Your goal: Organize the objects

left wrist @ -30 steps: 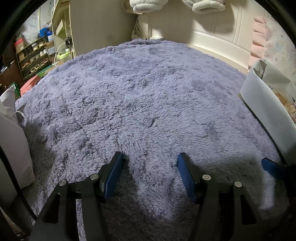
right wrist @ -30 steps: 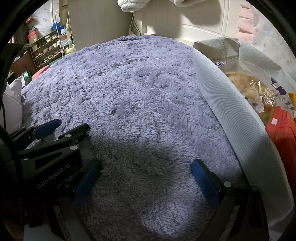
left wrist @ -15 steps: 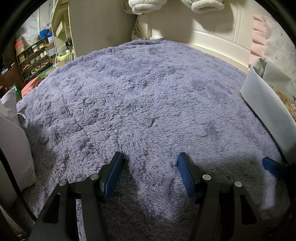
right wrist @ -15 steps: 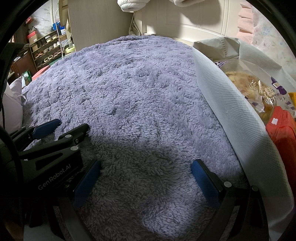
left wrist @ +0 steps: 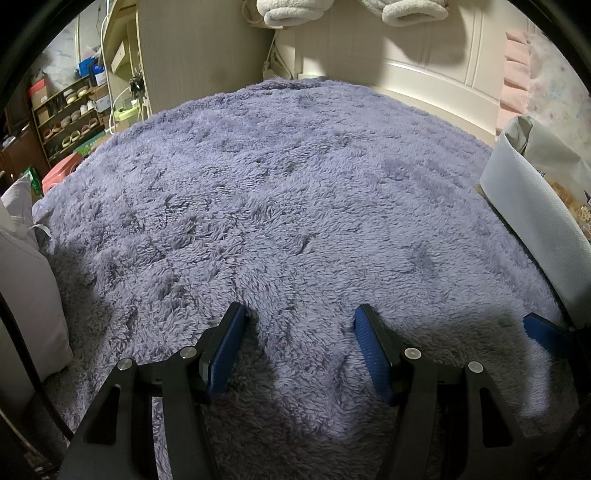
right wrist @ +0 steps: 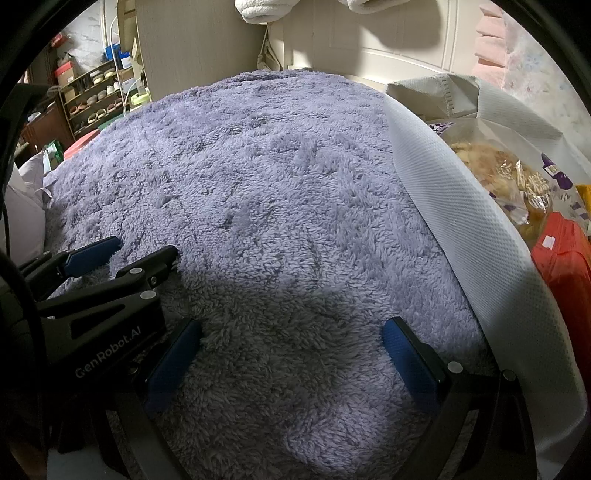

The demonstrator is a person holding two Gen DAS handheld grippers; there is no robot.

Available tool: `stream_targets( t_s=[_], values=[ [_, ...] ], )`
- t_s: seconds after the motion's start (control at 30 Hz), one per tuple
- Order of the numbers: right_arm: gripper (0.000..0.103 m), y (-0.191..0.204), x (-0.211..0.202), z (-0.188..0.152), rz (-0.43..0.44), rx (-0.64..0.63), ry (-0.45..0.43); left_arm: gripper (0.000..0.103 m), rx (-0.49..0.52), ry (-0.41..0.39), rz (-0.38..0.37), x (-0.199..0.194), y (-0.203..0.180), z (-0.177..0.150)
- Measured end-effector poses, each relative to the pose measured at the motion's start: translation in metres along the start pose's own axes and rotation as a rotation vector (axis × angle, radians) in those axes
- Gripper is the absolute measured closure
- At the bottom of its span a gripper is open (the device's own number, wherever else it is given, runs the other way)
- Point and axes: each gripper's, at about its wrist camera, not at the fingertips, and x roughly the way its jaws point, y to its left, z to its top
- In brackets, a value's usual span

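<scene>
A grey-white fabric bag [right wrist: 454, 236] stands on the purple fluffy blanket [right wrist: 280, 206] at the right. Inside it lie a clear snack packet with golden pieces [right wrist: 506, 173] and a red packet [right wrist: 565, 258]. My right gripper [right wrist: 291, 343] is open and empty, low over the blanket just left of the bag. My left gripper [left wrist: 299, 332] is open and empty over the blanket; it also shows in the right wrist view [right wrist: 110, 266] at the left. The bag's wall shows at the right edge of the left wrist view [left wrist: 532, 221].
A pale pillow [left wrist: 26, 280] lies at the blanket's left edge. Behind stand a beige cabinet [left wrist: 199, 51], a shoe shelf [left wrist: 66, 118] and a white headboard [left wrist: 436, 74]. Fluffy slippers [left wrist: 291, 11] hang above. A red basin [left wrist: 59, 170] sits on the floor at the left.
</scene>
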Motion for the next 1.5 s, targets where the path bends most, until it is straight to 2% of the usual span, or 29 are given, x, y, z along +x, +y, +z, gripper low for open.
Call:
stream_targets(
  t_s=[0.57, 0.83, 1.03, 1.3, 1.5],
  values=[
    [0.002, -0.0004, -0.0005, 0.0, -0.001, -0.008, 0.001, 0.042, -0.006, 0.0, -0.004, -0.0003, 0.0003, -0.0001],
    [0.001, -0.0003, -0.0002, 0.0001, 0.0, -0.008, 0.001, 0.041, 0.015, 0.0, 0.022, -0.0008, -0.0019, 0.0004],
    [0.001, -0.0004, -0.0001, 0.0002, 0.0, -0.009, 0.001, 0.041, 0.01, 0.001, 0.017, -0.001, -0.002, 0.0002],
    [0.0, 0.0008, -0.0009, -0.0004, -0.007, -0.024, 0.005, 0.042, -0.009, -0.001, -0.03, -0.0049, 0.0039, -0.0021],
    [0.0, 0.0001, 0.0004, 0.0004, 0.008, -0.016, 0.004, 0.041, 0.008, 0.006, -0.015, -0.005, 0.0003, -0.0014]
  ],
)
